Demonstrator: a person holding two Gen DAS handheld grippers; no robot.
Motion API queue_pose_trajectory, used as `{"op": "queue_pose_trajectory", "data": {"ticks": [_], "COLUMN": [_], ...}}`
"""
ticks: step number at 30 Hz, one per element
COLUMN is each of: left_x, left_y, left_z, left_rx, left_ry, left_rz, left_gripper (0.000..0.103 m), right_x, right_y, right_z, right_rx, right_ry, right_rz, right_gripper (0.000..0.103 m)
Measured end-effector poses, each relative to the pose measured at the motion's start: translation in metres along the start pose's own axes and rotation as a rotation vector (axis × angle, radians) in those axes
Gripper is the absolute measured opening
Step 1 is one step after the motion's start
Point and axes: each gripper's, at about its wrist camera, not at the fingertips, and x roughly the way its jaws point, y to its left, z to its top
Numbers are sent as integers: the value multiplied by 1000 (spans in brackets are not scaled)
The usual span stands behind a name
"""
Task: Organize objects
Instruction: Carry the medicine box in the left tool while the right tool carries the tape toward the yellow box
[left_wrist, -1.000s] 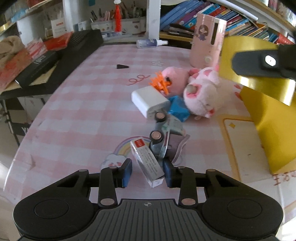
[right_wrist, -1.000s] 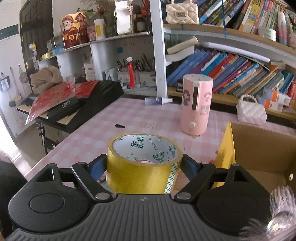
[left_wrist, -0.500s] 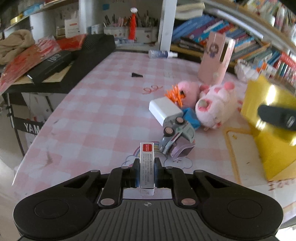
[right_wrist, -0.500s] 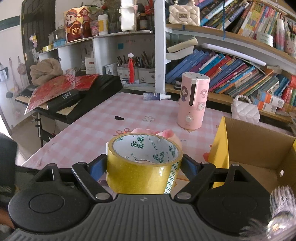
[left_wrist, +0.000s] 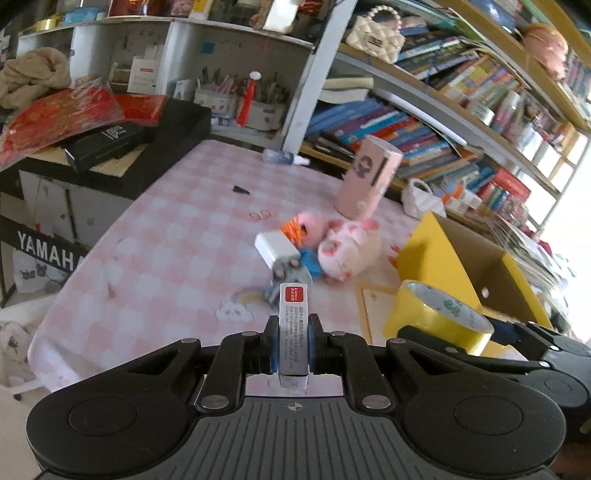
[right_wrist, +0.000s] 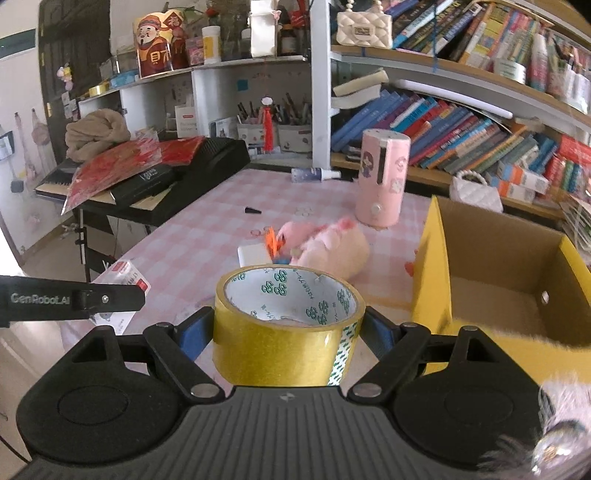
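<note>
Tape roll (right_wrist: 286, 334) sits clamped in the right gripper (right_wrist: 288, 332); the cardboard box (right_wrist: 495, 266) lies ahead and right of it, nearer this hand. Left gripper (left_wrist: 292, 349) is closed on 1 small carton (left_wrist: 293, 332), long axis pointing forward.

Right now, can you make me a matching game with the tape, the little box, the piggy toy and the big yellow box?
Things:
1. tape roll
2. small white box
3. pink plush pig
4. yellow carton

Where or how:
A. lying on the checked table
B. clamped in the left gripper
C. standing open, cardboard inside
D. clamped in the right gripper

Pairs: 1-D, 2-B, 3-A, 4-C
</note>
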Motion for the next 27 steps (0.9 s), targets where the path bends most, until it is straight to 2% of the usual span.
{"op": "queue_pose_trajectory", "data": {"ticks": [5, 14, 20, 27], "left_x": [-15, -33, -36, -41], "left_y": [2, -6, -20, -54], "left_z": [-26, -53, -65, -77], "left_rx": [-6, 52, 104, 218], "left_ry": [55, 97, 130, 144], "left_rz": [-38, -73, -123, -219], "left_gripper": [13, 13, 13, 13], "right_x": [-17, -52, -78, -111], "right_y": [13, 24, 17, 0], "right_z": [-22, -57, -78, -101], "right_rx": [39, 75, 129, 220], "right_ry": [43, 56, 54, 40], "right_rz": [-22, -64, -131, -229], "right_gripper": [83, 83, 83, 83]}}
